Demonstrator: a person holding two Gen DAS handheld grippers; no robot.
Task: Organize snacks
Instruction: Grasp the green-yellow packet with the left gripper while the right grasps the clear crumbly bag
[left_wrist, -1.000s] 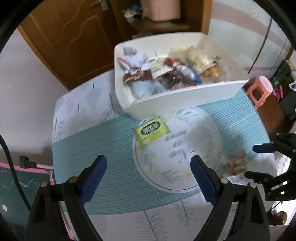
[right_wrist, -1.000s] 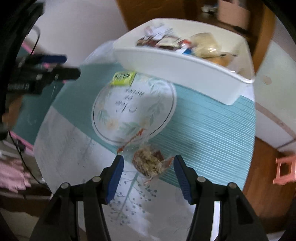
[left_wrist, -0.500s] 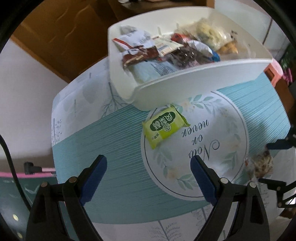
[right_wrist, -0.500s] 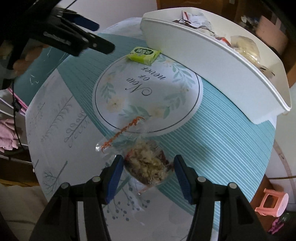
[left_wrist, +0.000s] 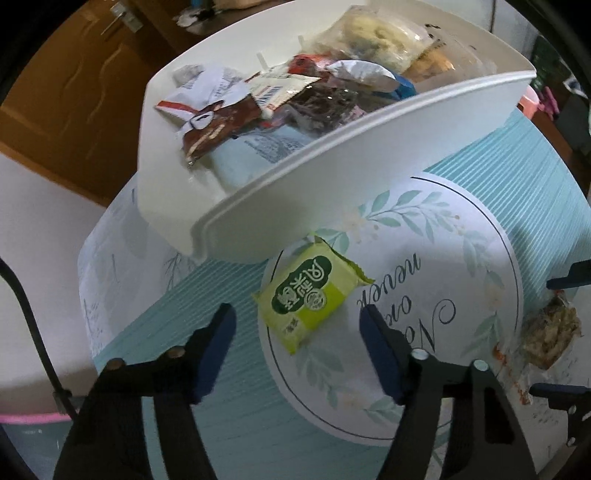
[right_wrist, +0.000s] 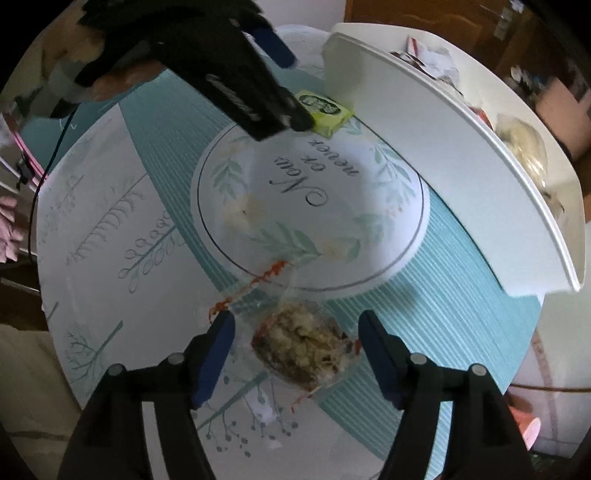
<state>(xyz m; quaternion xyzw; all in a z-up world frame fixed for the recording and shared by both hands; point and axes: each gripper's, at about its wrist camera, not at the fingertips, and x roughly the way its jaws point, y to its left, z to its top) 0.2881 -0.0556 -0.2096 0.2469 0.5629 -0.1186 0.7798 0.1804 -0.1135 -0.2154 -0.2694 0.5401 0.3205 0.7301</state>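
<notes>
A green snack packet lies on the tablecloth just in front of the white bin, which holds several snack packets. My left gripper is open, with the green packet between and just beyond its fingertips. A clear bag of brownish snack with a red tie lies near the table's edge. My right gripper is open, its fingers either side of that bag. The bag also shows at the right of the left wrist view. The green packet shows in the right wrist view, partly hidden by the left gripper.
The round table carries a teal striped cloth with a printed white circle. A wooden door stands behind the bin. A pink stool is beyond the table's far right. The table edge runs close to the right gripper's left.
My left gripper has moved forward and down to the green packet, which now lies between its fingertips. My right gripper has closed in slightly on the clear bag. Both stay open.
</notes>
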